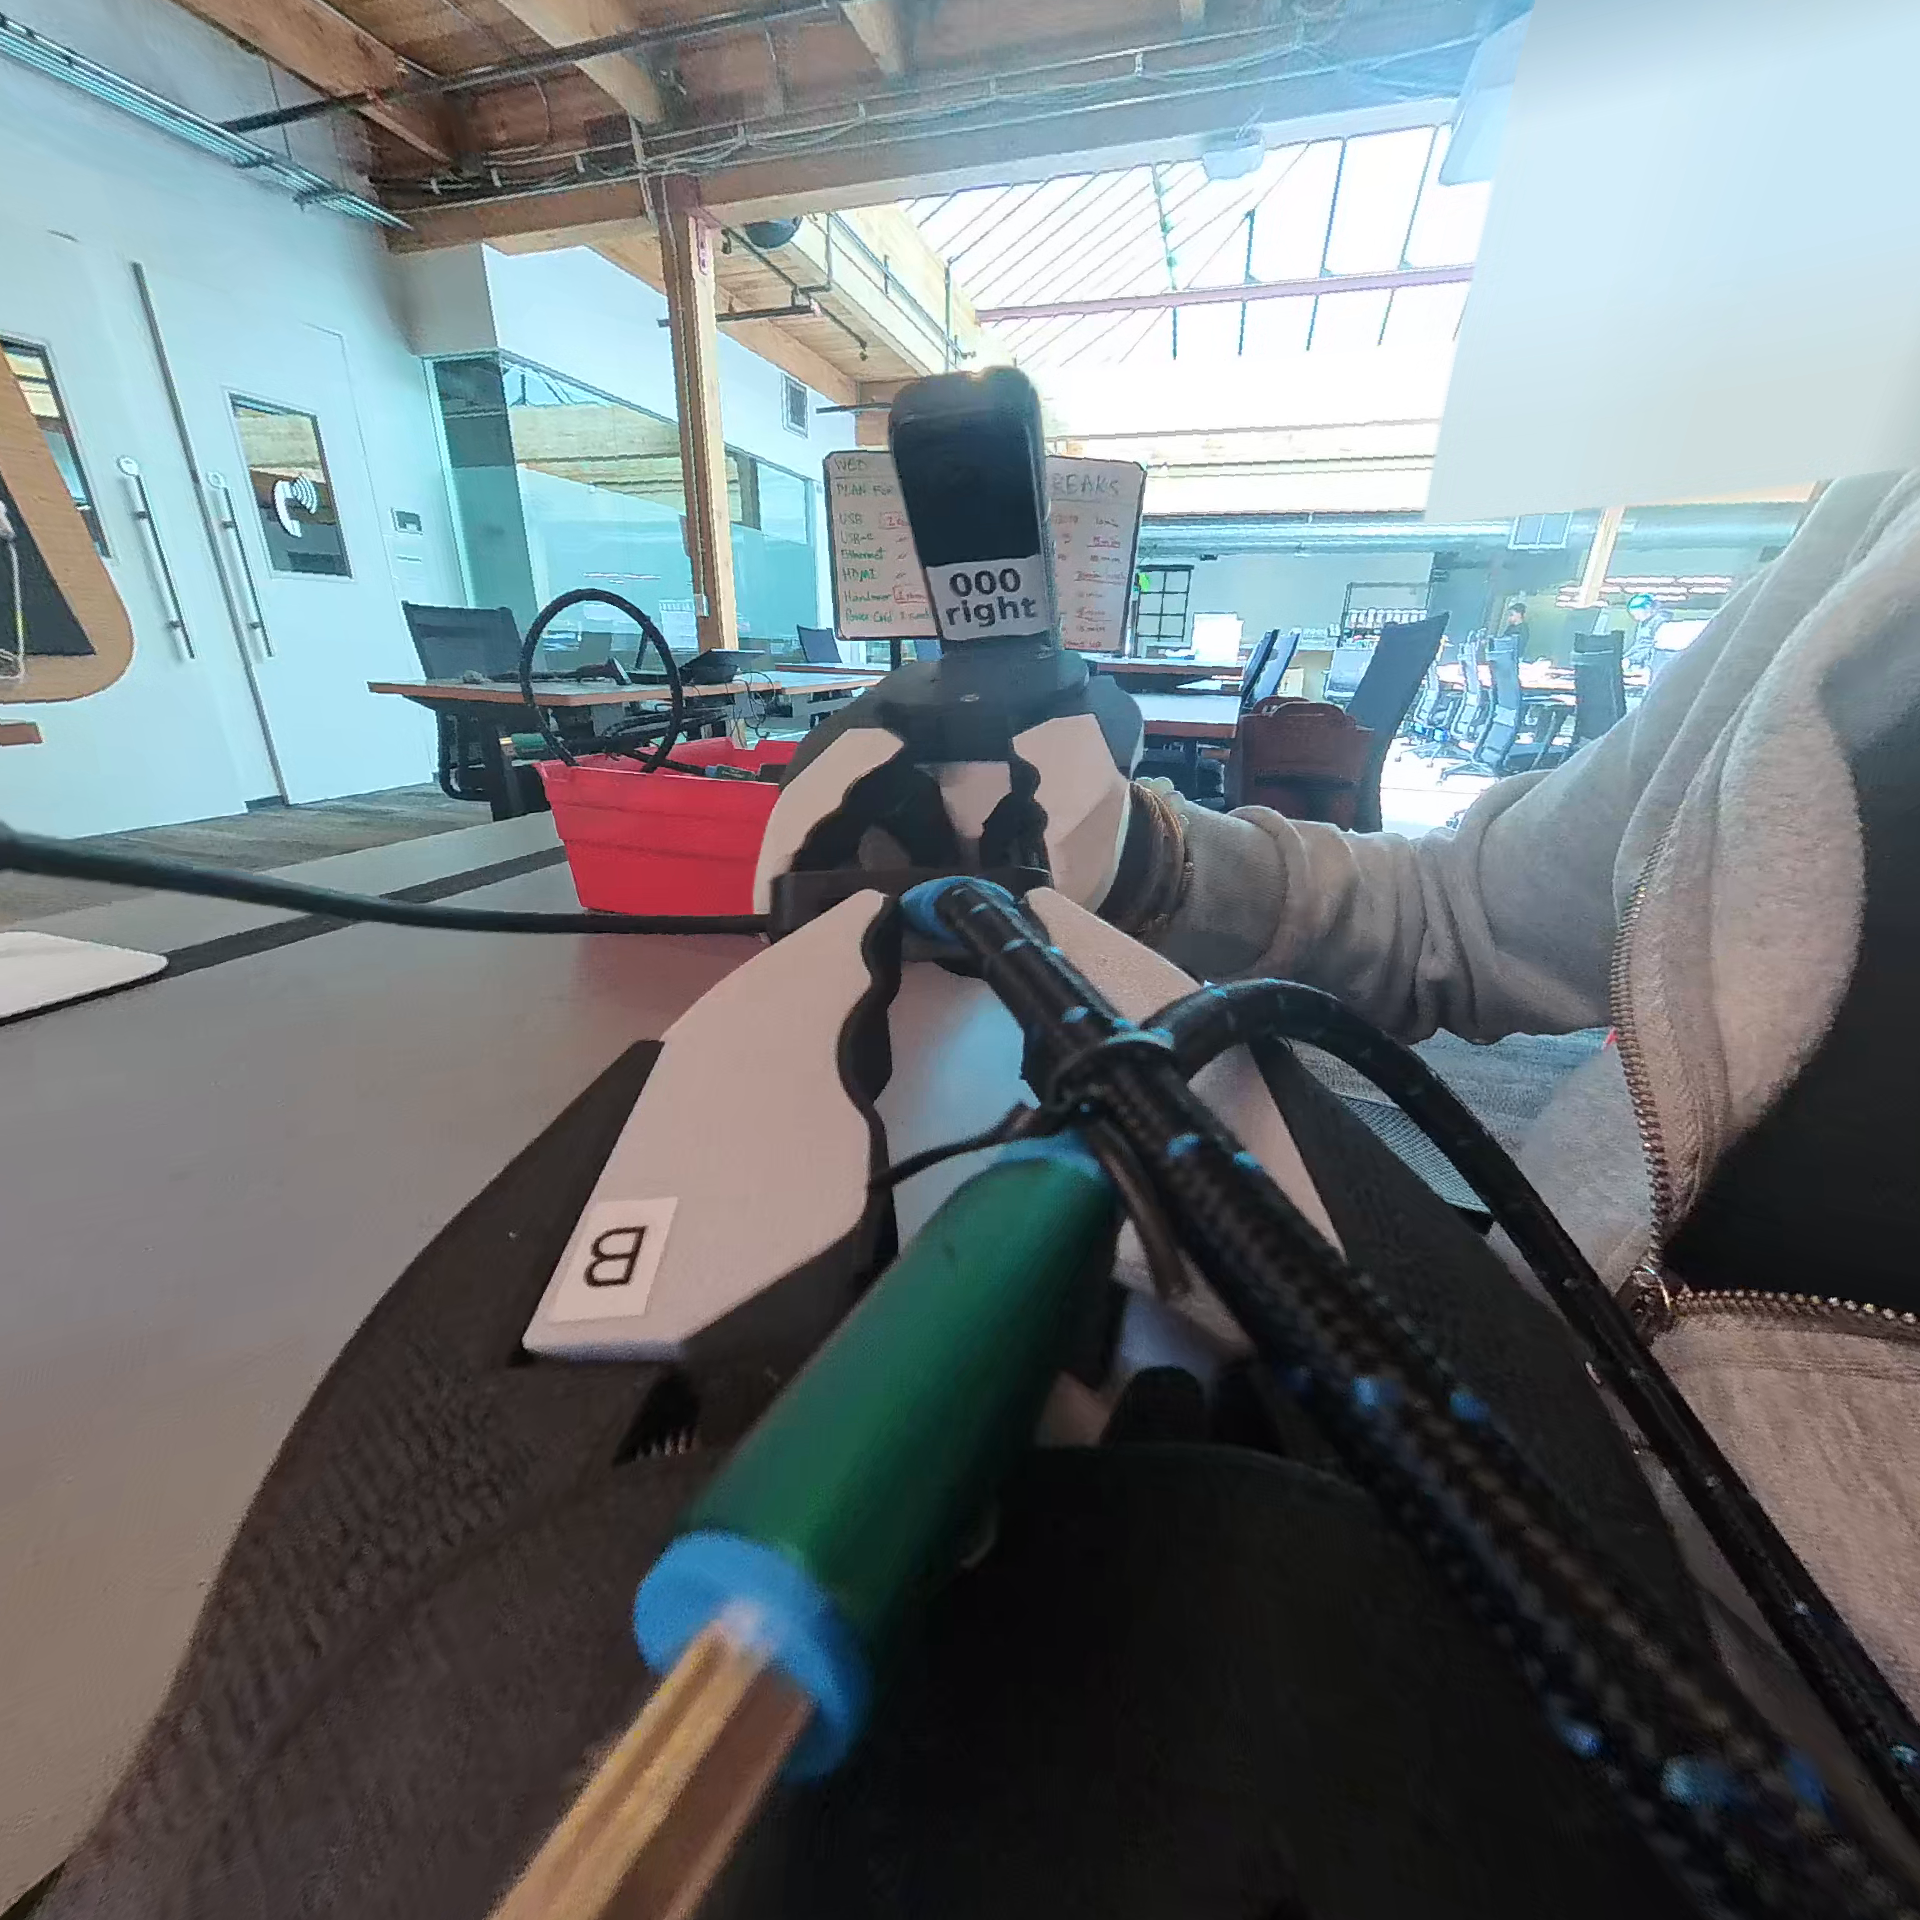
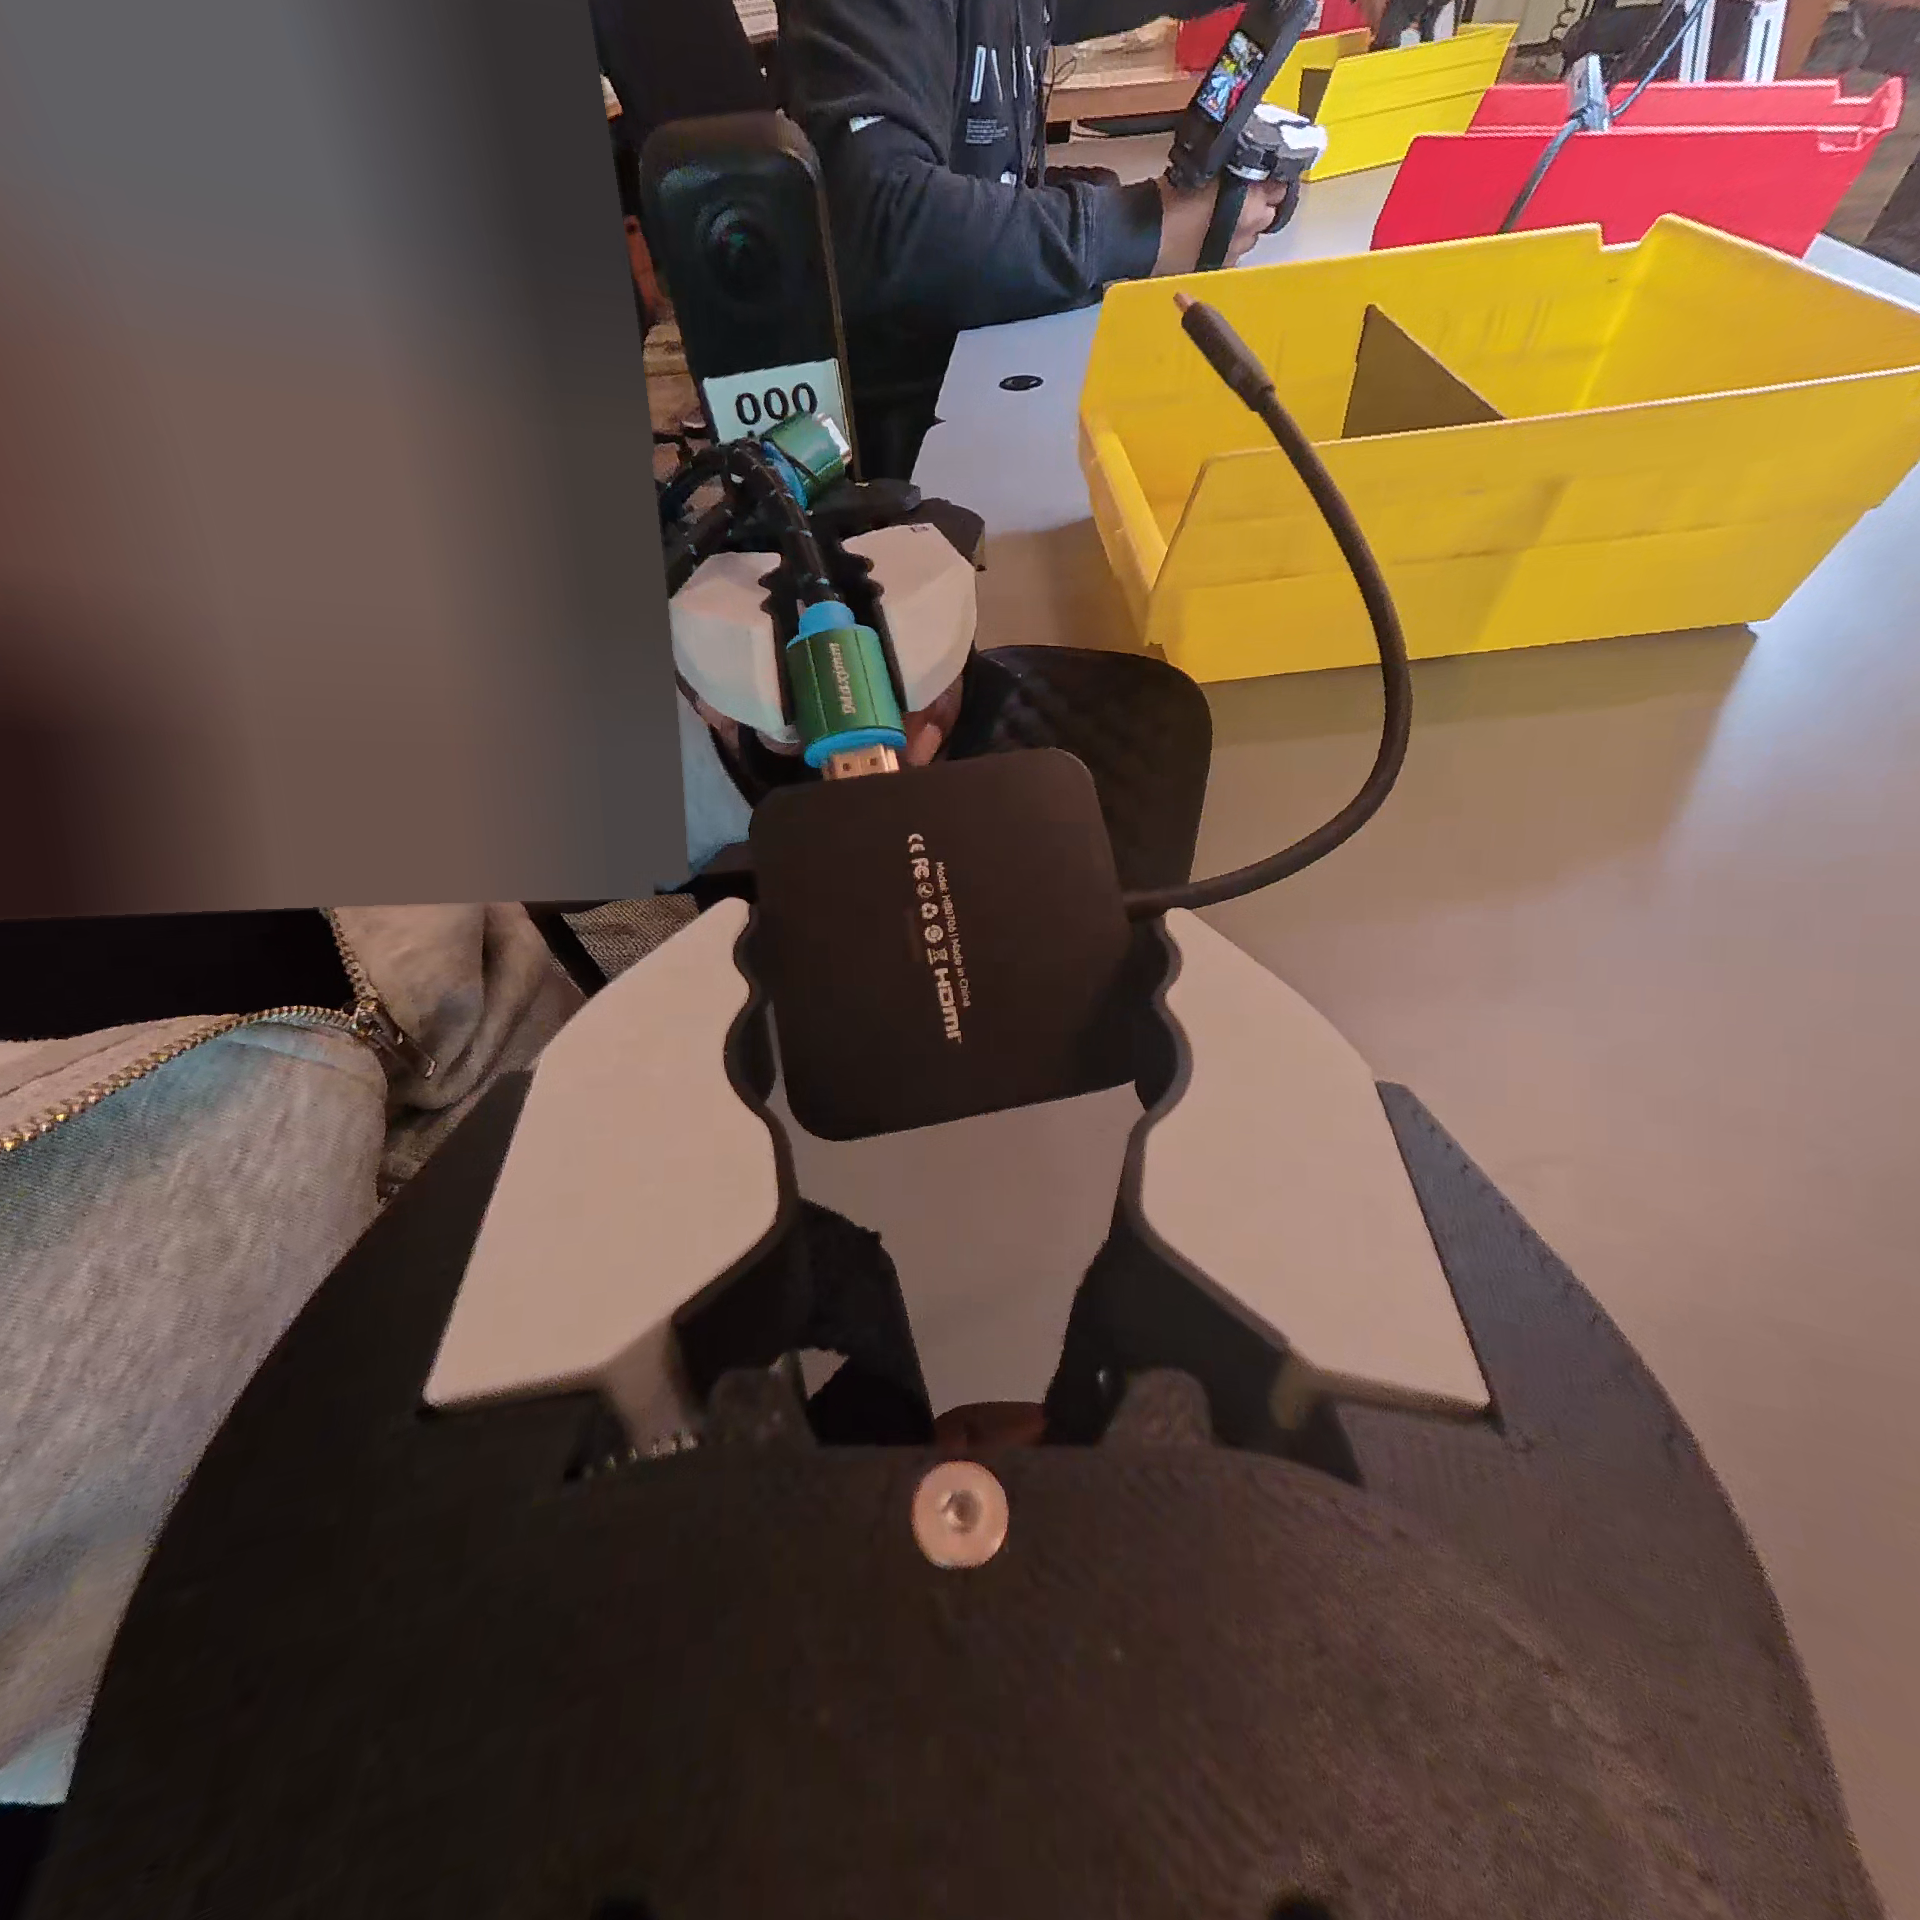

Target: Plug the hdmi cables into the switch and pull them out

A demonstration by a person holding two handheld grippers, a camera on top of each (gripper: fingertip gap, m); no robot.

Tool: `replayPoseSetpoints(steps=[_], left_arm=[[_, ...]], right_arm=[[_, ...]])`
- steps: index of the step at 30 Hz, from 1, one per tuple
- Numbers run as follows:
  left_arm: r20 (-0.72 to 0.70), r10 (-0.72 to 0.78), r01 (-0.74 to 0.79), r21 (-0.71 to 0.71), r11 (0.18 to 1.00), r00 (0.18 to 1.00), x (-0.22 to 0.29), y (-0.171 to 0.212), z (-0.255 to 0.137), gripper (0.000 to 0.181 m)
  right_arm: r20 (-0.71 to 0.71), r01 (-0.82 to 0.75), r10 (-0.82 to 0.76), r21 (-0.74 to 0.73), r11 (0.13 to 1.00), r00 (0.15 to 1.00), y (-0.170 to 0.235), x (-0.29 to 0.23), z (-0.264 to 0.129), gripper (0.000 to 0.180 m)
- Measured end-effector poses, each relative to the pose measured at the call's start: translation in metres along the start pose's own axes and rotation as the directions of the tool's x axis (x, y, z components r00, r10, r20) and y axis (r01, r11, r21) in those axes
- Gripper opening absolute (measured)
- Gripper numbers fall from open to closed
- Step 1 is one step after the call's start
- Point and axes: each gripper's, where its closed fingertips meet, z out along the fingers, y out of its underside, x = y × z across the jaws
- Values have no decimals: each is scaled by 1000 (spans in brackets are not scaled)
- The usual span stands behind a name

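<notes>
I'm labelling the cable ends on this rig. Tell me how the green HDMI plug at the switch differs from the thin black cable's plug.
The green HDMI plug is thick, green and blue, with a wide gold tip; the thin black cable's plug is slim and all dark.

The green plug is held by the left gripper at the switch; the black one sticks up free, ungripped, before the yellow bin.

Both are cable ends.

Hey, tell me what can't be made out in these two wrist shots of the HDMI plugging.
- Switch ports: right wrist view shows only its flat back; whether the green plug is inside cannot be told.
- Switch in left wrist view: hidden behind the left gripper and braided cable.
- Second green plug: near, tip blurred.
</notes>
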Motion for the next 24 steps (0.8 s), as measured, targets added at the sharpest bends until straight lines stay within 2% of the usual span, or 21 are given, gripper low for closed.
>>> replayPoseSetpoints(steps=[11, 15, 20, 24], left_arm=[[7, -1, 1, 9, 1000, 1000, -1, -1, 0, 20], [-23, -3, 3, 26, 1000, 1000, 2, -3, -2, 20], [20, 10, -11, 32, 999, 1000, -2, -4, -1, 20], [1, 14, -14, -30, 999, 1000, 0, 2, 0, 20]], right_arm=[[-62, 93, -94, -17, 996, 994, -3, 0, 2, 69], [-32, 64, -64, 16, 998, 997, -5, -4, 4, 69], [-43, 25, -22, 62, 998, 999, -7, -1, 5, 69], [-68, 78, -77, 7, 997, 995, -2, -1, 3, 69]])
